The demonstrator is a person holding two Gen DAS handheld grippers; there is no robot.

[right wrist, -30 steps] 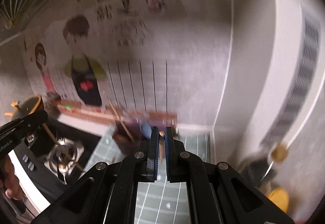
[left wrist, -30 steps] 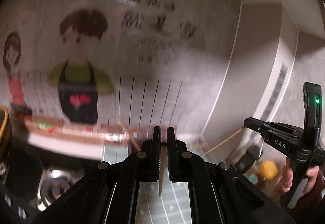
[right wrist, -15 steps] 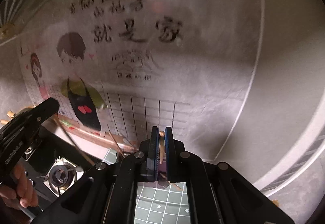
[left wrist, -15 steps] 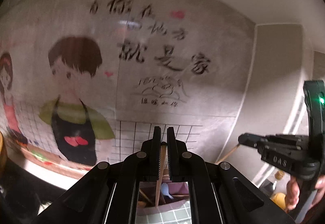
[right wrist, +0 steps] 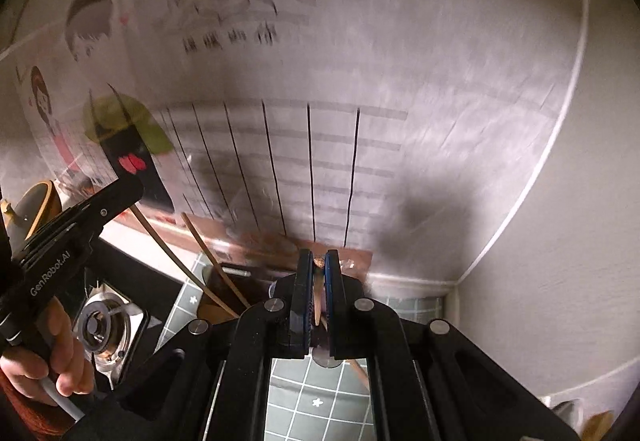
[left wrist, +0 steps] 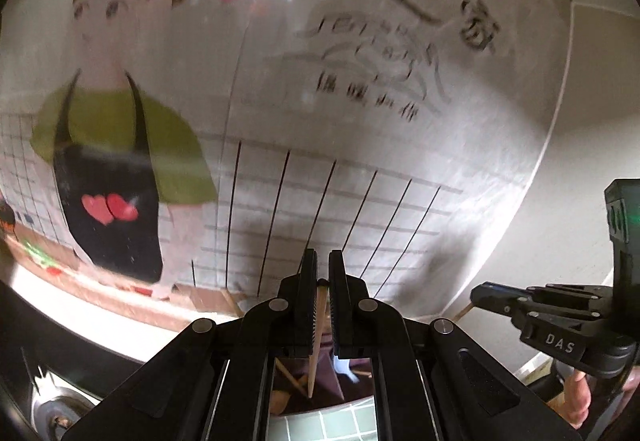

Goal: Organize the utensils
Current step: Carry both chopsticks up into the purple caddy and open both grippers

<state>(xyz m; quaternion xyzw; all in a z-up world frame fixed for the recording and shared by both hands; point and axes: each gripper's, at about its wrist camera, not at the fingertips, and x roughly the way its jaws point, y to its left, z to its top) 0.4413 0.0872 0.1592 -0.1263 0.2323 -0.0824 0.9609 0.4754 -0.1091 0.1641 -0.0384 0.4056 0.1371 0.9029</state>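
My left gripper [left wrist: 323,261] is shut on a wooden chopstick [left wrist: 315,341] that hangs down toward a dark utensil holder [left wrist: 320,381] below the jaws. My right gripper [right wrist: 319,261] is shut on a wooden utensil handle [right wrist: 318,293] held upright. The utensil holder [right wrist: 218,293] with wooden sticks in it stands on the green tiled counter [right wrist: 316,405], left of my right gripper. The right gripper also shows in the left wrist view [left wrist: 476,295], the left gripper in the right wrist view [right wrist: 134,187], both held by hands.
A wall with a cartoon poster [left wrist: 112,145] fills the view ahead. A gas stove burner [right wrist: 98,329] sits at the left of the counter. A room corner [right wrist: 452,281] closes the counter on the right.
Both grippers have moved closer to the wall and tilted down toward the utensil holder, still holding their sticks.
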